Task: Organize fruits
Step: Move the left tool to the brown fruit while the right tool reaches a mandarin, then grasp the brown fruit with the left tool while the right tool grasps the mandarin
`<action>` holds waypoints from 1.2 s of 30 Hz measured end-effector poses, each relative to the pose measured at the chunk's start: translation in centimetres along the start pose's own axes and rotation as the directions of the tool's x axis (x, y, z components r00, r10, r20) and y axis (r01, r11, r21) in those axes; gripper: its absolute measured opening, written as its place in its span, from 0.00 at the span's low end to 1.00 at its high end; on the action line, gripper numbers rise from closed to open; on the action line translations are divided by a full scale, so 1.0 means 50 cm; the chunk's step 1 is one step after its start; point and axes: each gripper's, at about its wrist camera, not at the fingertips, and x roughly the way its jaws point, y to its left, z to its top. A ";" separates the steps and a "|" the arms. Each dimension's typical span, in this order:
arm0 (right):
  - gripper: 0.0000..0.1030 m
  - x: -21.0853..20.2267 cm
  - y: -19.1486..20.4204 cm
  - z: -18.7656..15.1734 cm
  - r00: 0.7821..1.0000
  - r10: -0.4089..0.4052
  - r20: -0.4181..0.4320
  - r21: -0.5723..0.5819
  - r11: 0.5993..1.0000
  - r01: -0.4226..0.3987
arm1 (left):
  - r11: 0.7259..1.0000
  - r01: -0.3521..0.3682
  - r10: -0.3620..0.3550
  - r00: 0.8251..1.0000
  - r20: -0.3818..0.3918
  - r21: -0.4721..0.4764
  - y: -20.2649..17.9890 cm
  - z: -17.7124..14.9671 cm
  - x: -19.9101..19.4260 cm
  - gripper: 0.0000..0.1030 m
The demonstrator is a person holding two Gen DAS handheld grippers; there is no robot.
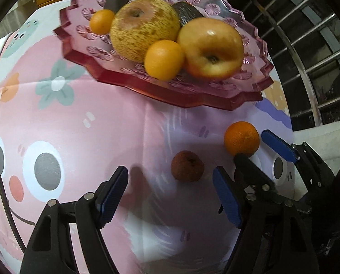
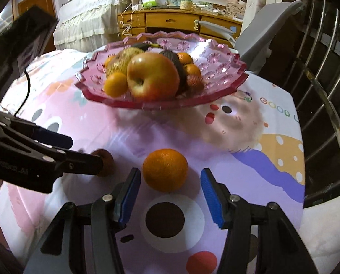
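Both grippers wide, left [image 1: 170, 196] and right [image 2: 170, 196]; orange [image 2: 165, 170] at 12 could roll if nudged off-centre.

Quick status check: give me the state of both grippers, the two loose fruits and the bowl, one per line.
Left gripper: open, empty, brown fruit ahead between its fingers.
Right gripper: open, empty, orange just ahead.
Orange: on the cloth, outside the bowl, ungripped.
Brown fruit: on the cloth, outside the bowl, ungripped.
Bowl: upright on the cloth, holding apples and small oranges.
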 end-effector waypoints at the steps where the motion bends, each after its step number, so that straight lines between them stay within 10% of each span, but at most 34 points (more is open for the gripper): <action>1: 0.53 0.003 0.001 -0.001 1.000 -0.001 -0.002 -0.005 1.000 0.001 | 1.000 -0.001 0.001 1.000 -0.004 0.003 -0.003 0.002 0.003 0.72; 23: 0.44 0.034 0.010 -0.005 1.000 0.019 -0.001 -0.017 1.000 -0.019 | 0.998 0.022 -0.022 1.000 -0.007 0.055 -0.060 0.022 0.048 0.30; 36: 0.44 0.016 -0.004 -0.004 1.000 0.015 -0.013 0.002 1.000 -0.015 | 1.000 -0.006 0.005 0.998 0.064 0.013 -0.005 0.006 -0.030 0.29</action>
